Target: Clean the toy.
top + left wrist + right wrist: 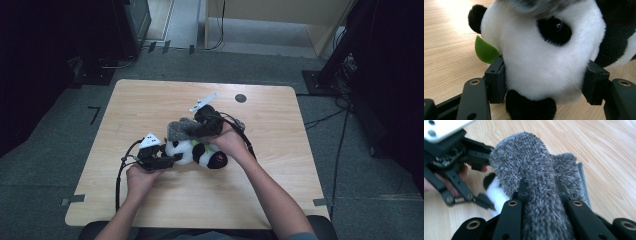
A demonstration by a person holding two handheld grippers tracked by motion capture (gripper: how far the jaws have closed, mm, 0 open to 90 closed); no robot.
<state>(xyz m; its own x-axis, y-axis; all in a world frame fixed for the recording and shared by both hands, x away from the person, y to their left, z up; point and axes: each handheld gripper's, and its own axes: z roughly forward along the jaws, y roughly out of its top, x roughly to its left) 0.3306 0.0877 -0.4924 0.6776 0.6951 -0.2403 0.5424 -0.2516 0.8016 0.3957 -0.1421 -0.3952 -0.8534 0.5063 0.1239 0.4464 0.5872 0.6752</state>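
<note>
A black-and-white plush panda [197, 153] lies on the wooden table [150, 100], holding a green leaf [484, 50]. My left gripper [167, 159] is shut on the panda's white head [541, 67], one jaw pressed into each side. My right gripper [200, 129] is shut on a shaggy grey cloth [181, 128], which hangs just above the panda's head. In the right gripper view the grey cloth [534, 177] runs between the jaws, with the left gripper [456, 172] and a bit of the panda [495, 192] beyond.
A small dark round disc [240, 98] sits near the table's far edge. Black stands and cables [340, 130] lie on the grey floor to the right. Bare tabletop stretches to the left and far side.
</note>
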